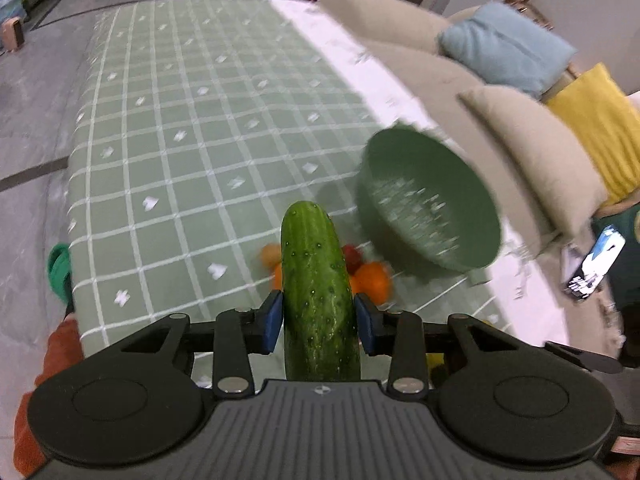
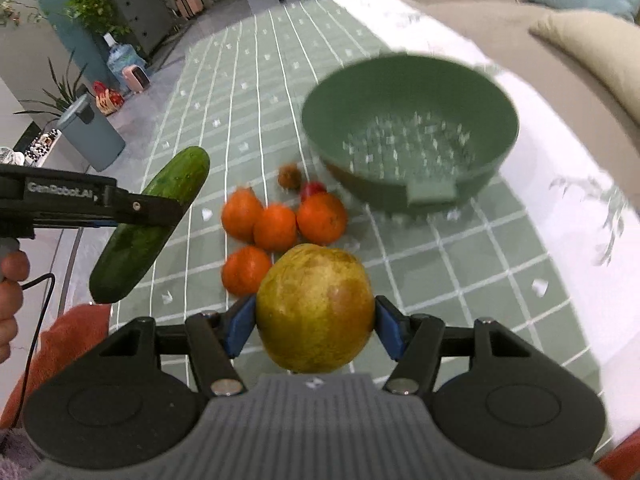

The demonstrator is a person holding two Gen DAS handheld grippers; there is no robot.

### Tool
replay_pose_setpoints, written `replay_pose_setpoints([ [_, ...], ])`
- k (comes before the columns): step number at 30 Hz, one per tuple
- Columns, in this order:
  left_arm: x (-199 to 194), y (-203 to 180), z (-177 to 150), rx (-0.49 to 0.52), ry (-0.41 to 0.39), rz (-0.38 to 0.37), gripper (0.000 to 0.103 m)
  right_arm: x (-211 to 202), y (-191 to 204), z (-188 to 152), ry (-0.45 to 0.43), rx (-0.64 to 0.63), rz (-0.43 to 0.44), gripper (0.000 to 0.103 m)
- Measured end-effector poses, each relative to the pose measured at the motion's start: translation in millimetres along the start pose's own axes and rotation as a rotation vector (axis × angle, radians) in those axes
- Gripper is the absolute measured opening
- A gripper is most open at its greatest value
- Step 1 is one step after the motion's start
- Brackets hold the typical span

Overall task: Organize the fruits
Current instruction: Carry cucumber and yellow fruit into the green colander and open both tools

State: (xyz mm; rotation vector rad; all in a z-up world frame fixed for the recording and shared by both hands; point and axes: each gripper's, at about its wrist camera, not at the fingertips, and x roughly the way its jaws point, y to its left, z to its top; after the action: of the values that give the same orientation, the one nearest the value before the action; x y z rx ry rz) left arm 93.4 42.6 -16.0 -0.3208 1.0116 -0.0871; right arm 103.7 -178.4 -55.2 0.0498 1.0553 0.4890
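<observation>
My left gripper (image 1: 318, 318) is shut on a green cucumber (image 1: 316, 292) and holds it above the table; it also shows in the right wrist view (image 2: 154, 216), at the left. My right gripper (image 2: 316, 320) is shut on a yellow-green mango (image 2: 316, 306), held above the table. A green colander bowl (image 2: 408, 132) stands empty on the table ahead, also seen to the right in the left wrist view (image 1: 428, 204). Several oranges (image 2: 276, 226), a red fruit (image 2: 313, 189) and a small brown fruit (image 2: 289, 176) lie in front of the bowl.
The table has a green checked cloth (image 1: 180, 140). A beige sofa (image 1: 520, 132) with blue and yellow cushions runs along the right side. A phone (image 1: 594, 264) lies at the right. A bin (image 2: 90, 132) and plants stand on the floor at the left.
</observation>
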Motion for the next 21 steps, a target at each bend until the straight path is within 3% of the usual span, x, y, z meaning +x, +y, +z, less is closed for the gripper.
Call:
replay_pose_setpoints([
  [10,5.6,-53.2,51.4,0.048,-0.045,-0.101,0.043,-20.9,-21.7,61.7,-0.091,-0.085,-0.005,0.06],
  [21,75.2,-87.3,94.0,0.102,0.012,-0.123,0.042,32.5,-61.1,120.2,-0.001,-0.211,-0.06,0.06],
])
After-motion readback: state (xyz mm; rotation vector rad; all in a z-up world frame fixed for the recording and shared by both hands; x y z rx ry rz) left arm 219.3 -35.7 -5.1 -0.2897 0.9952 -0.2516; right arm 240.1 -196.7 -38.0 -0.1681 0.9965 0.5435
